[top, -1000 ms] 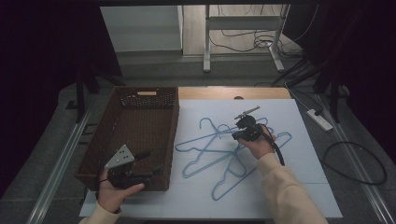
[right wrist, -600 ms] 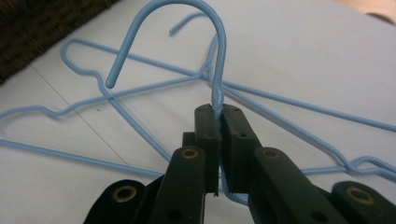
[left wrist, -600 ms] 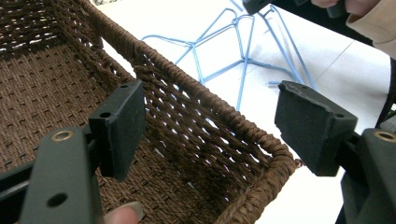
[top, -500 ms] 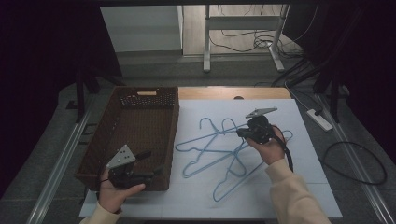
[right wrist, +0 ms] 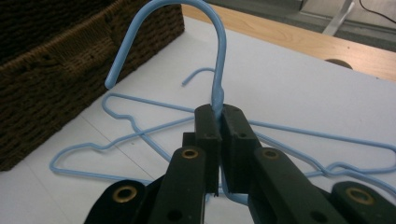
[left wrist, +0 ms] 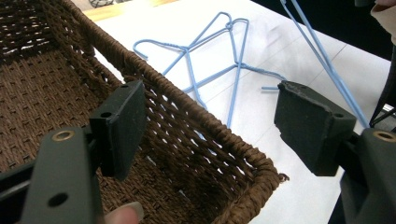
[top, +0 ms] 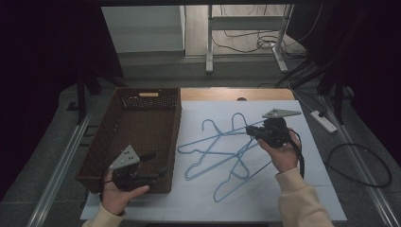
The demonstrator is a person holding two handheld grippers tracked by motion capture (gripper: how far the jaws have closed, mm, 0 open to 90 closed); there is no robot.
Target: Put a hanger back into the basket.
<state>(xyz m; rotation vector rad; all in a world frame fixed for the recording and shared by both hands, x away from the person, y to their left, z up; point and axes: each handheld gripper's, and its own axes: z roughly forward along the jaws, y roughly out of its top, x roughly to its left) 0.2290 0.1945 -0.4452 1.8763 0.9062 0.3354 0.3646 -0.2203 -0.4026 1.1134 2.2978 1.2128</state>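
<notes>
My right gripper [top: 249, 128] is shut on the twisted neck of a blue wire hanger [top: 235, 117], held up above the white sheet. In the right gripper view the hanger's hook [right wrist: 217, 60] rises straight out of the closed right gripper [right wrist: 219, 112]. More blue hangers [top: 203, 146] lie crossed on the sheet below it, also seen from the left gripper [left wrist: 233, 65]. My left gripper [top: 156, 164] rests at the near right corner of the brown wicker basket [top: 176, 123]. It stands open [left wrist: 215, 126] with the basket's rim [left wrist: 187, 100] running between its pads, untouched.
The basket [right wrist: 56, 60] is empty and takes up the table's left side. A white sheet [top: 293, 189] covers the rest, with a wooden strip [top: 236, 93] at the far edge. A power strip [top: 324, 120] and cables lie on the floor to the right.
My right gripper has risen and drifted right, carrying the hanger by its neck off the pile. The left gripper has stayed at the basket corner.
</notes>
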